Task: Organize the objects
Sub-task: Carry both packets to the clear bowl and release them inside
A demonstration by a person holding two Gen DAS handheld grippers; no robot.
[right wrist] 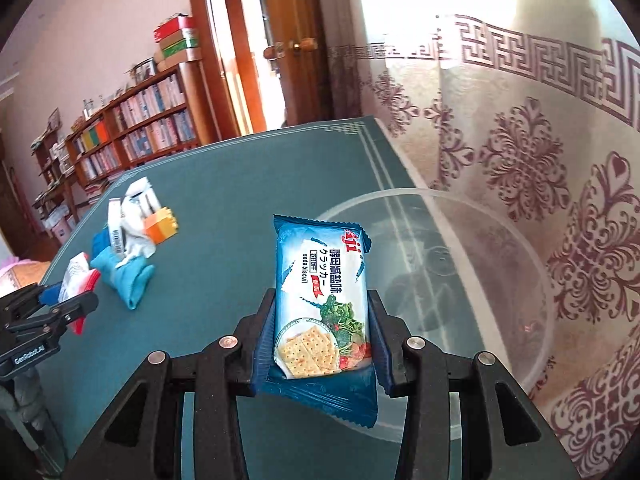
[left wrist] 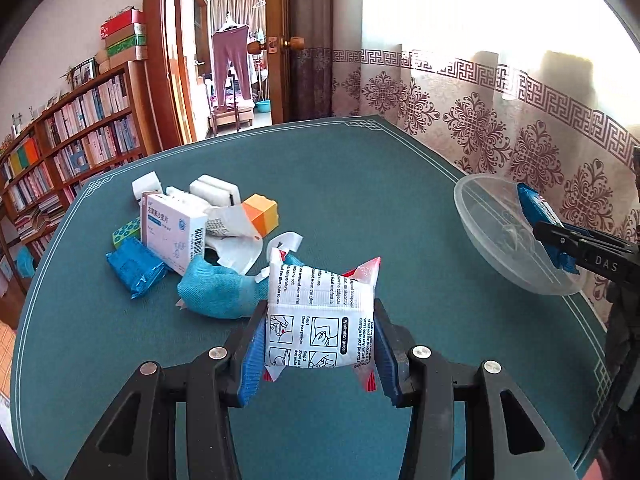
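while angled down over the table, left gripper clenched on white packet. right gripper clamped on cracker packet, raised beside clear bowl.

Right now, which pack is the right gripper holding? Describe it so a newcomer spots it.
Find the clear bowl at the teal table's curtain side. Just in front of it, the right gripper clamps a blue biscuit pack. Unlike the white leaflet-printed sachet in the left gripper, it pictures crackers and vegetables.

the soda biscuit packet is glossy printed plastic film. the bowl is clear, smooth plastic. the table cover is matt teal. the sock is knitted cloth. the medicine box is smooth cardboard.
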